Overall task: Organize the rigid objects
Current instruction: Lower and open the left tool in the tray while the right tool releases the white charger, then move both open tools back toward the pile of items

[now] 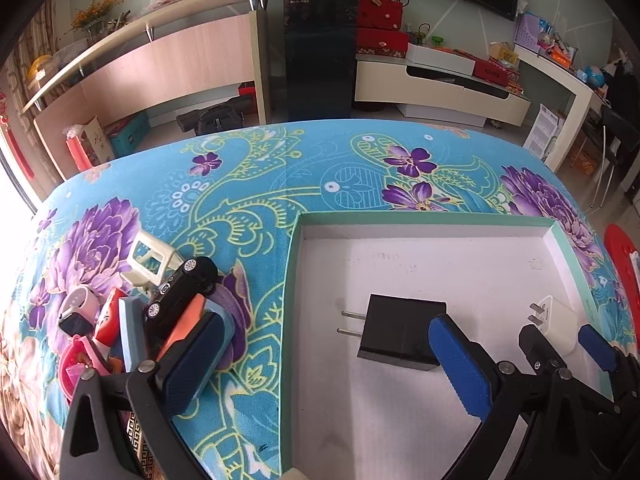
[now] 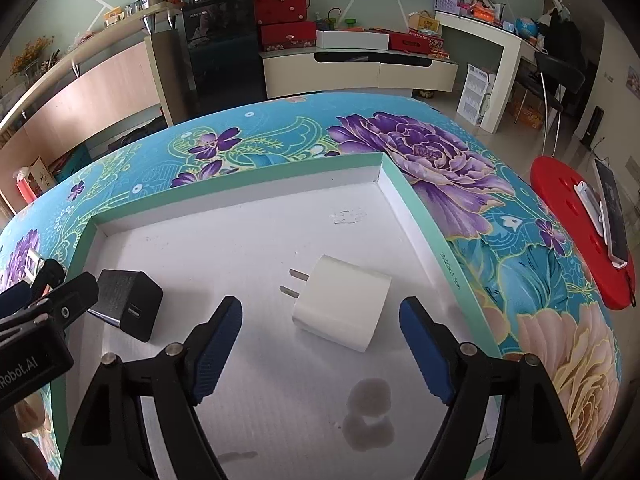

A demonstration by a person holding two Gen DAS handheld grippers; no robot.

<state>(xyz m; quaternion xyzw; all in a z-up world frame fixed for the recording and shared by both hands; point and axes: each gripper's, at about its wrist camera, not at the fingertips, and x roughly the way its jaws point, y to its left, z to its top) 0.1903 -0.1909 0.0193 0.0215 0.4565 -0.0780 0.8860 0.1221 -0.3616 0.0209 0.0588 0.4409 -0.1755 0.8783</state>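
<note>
- both grippers, left [image 1: 332, 364] and right [image 2: 320, 344], stand open, holding nothing: each charger lies released.
- black charger [image 1: 400, 336] and white charger [image 2: 344, 304] lie inside the tray [image 2: 240, 200], sorted.
- toy pile [image 1: 172, 300] waits past the tray's left edge.

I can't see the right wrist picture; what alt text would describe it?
A white plug charger lies flat in a shallow white tray, just ahead of the open right gripper, untouched by its blue pads. A black charger lies to the left in the same tray, on a flowery turquoise cloth.
</note>
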